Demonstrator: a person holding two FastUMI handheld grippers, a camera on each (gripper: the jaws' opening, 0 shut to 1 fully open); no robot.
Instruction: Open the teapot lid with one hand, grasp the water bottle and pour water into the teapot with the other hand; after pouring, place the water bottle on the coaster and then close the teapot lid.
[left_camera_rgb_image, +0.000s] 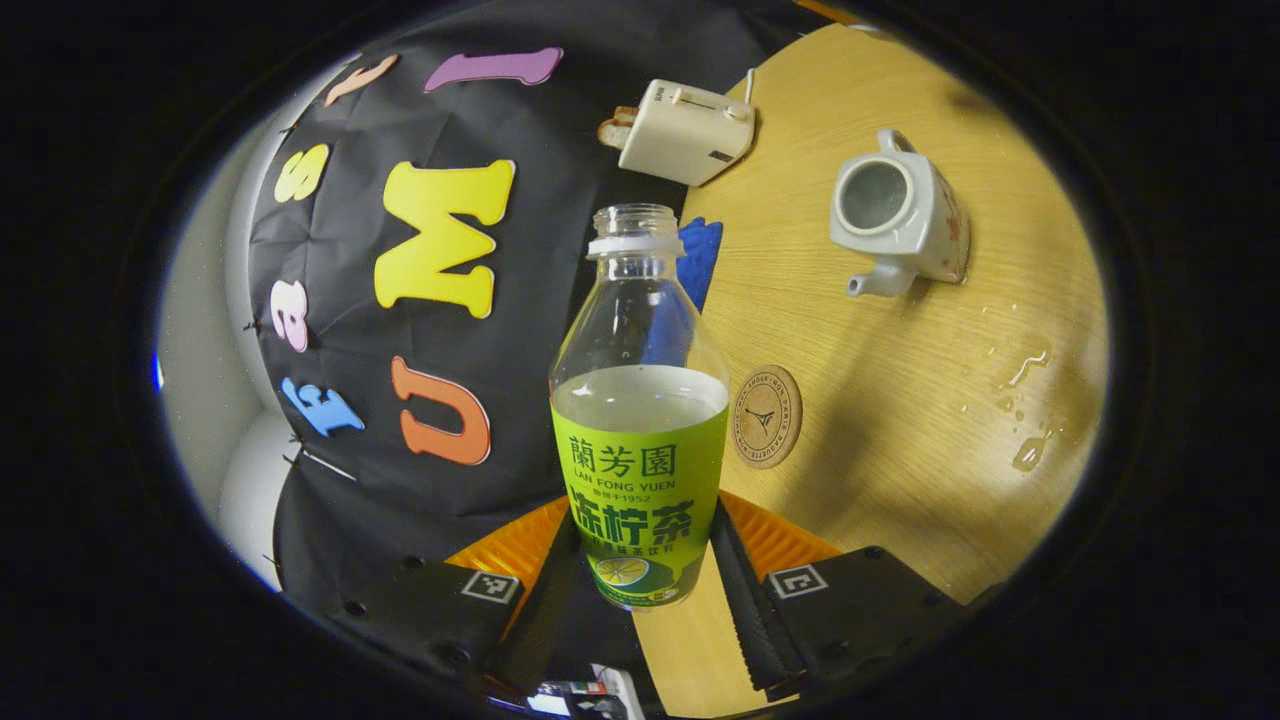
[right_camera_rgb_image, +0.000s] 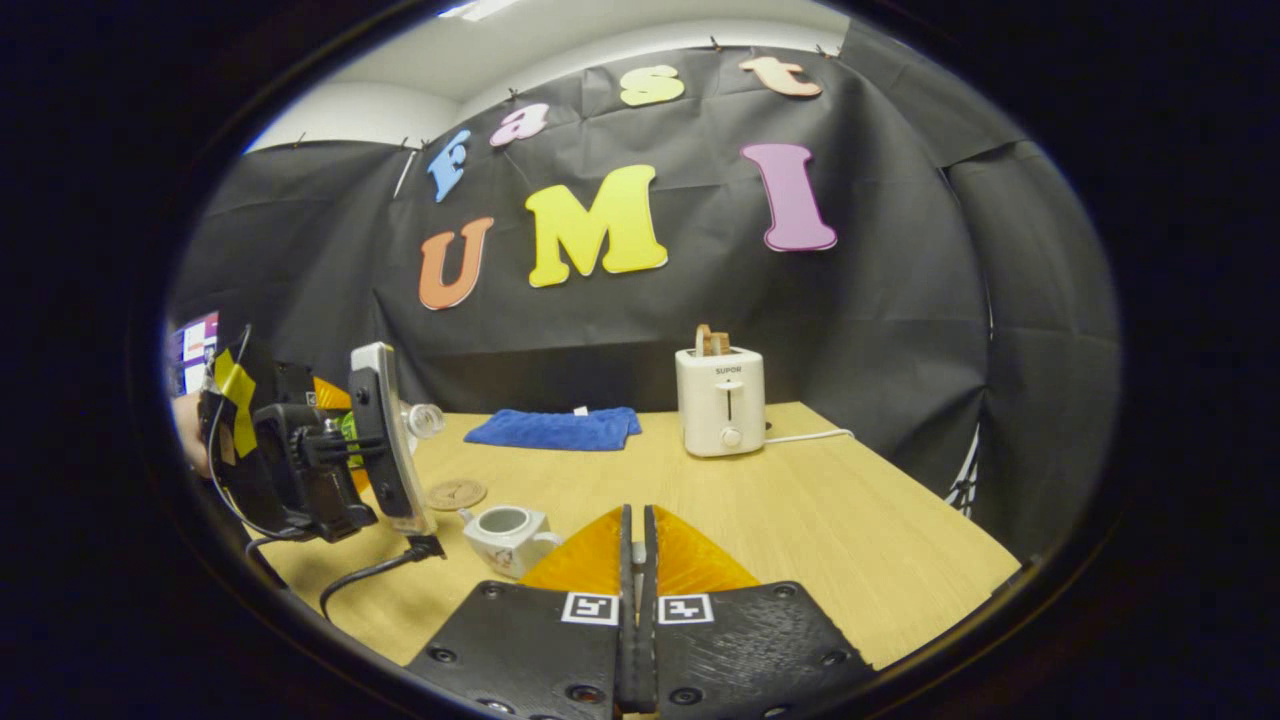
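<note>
Half-full, the uncapped water bottle (left_camera_rgb_image: 640, 420) is slick and squashy; your left tongs (left_camera_rgb_image: 640, 580) clamp its labelled base, right tongs (right_camera_rgb_image: 637, 560) closed, seemingly empty.

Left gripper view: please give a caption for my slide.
Left gripper holds an uncapped bottle above the table, lidless teapot beyond.

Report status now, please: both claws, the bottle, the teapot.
Left claw shut on bottle, uncapped, part full. Right claw shut; lid likely pinched, hard to see. Teapot open on table. Coaster free; spilled drops nearby.
</note>
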